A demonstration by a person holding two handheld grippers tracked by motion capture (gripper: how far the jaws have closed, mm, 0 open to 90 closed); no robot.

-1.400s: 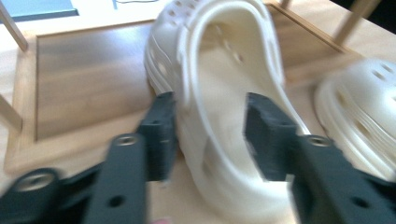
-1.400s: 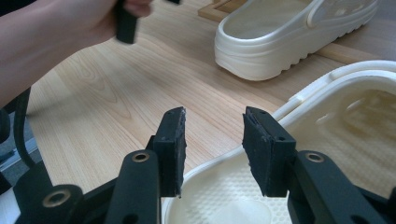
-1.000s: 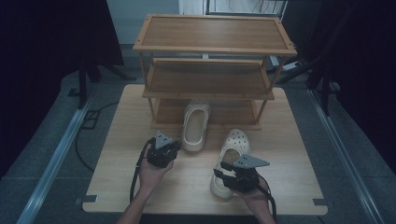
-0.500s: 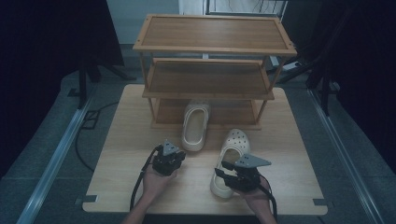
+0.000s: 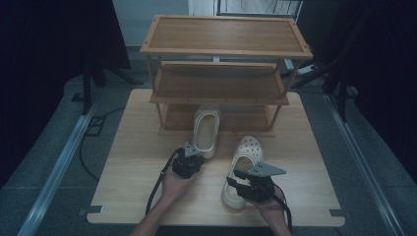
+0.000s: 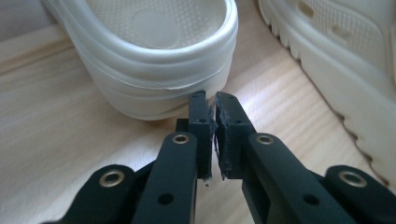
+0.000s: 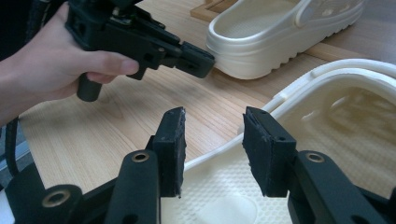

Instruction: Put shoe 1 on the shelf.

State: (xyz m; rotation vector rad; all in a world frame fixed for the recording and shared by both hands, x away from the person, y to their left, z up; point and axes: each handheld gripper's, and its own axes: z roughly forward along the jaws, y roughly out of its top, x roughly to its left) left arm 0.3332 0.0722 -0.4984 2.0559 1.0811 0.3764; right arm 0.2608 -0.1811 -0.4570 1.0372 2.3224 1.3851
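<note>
The left gripper (image 5: 191, 158) has its jaws pressed together with nothing between them, the tips just short of the heel of the left clog (image 5: 206, 132); in the left gripper view the black pads (image 6: 201, 122) meet right in front of that cream heel (image 6: 163, 60). The left hand (image 5: 176, 183) holds it low over the table (image 5: 133, 147).

The right gripper (image 5: 238, 178) hangs over the heel end of the right clog (image 5: 243, 169). In the right gripper view its jaws stand parted, one pad (image 7: 172, 140) outside the rim, the other (image 7: 266, 144) over the footbed (image 7: 327, 140); neither pad presses the rim, so the grip is released. That view also shows the left gripper (image 7: 198, 59) farther off, at the other clog (image 7: 285, 32).

The left clog lies with its toe under the lowest shelf of a wooden shoe rack (image 5: 223, 54), which stands at the far side of the table. The right clog lies just right of it, nearer the person, toe pointing far. The table is pale wood. Around it are grey floor (image 5: 49, 162), a metal rail (image 5: 61, 160) at left, and dark curtains (image 5: 49, 44).
</note>
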